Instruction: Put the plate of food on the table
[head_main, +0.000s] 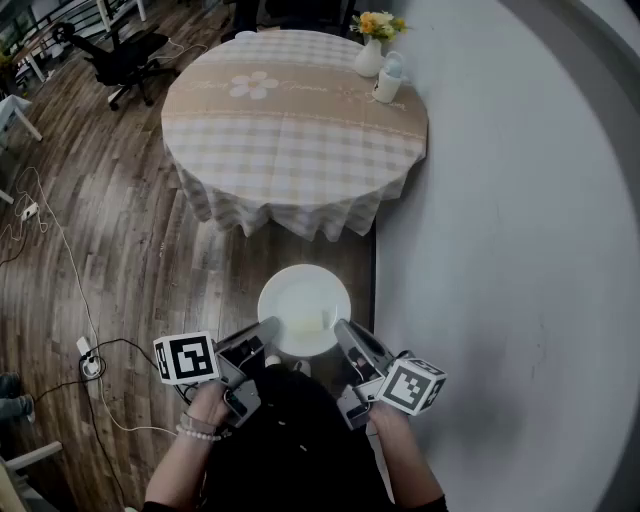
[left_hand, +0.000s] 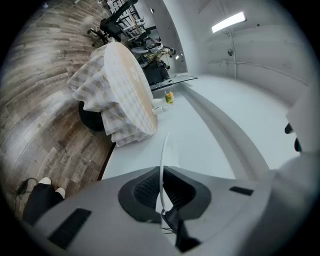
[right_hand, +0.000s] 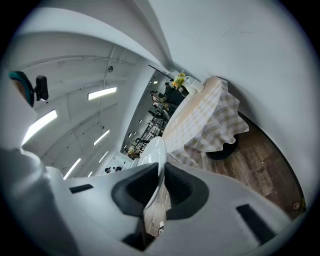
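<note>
A white plate (head_main: 304, 310) with a pale bit of food on it is held above the wooden floor between both grippers. My left gripper (head_main: 268, 334) is shut on its left rim and my right gripper (head_main: 346, 332) on its right rim. In the left gripper view the plate (left_hand: 163, 150) shows edge-on as a thin white line clamped between the dark pads of the left gripper (left_hand: 161, 175). In the right gripper view the plate (right_hand: 154, 152) sits pinched in the right gripper (right_hand: 161, 172). The round table (head_main: 290, 120) with a beige checked cloth stands ahead, apart from the plate.
On the table's far right stand a vase of flowers (head_main: 372, 42) and a white cup (head_main: 388, 82). A grey curved wall (head_main: 510, 250) runs along the right. A black office chair (head_main: 122, 55) stands far left; cables and a power strip (head_main: 90, 365) lie on the floor.
</note>
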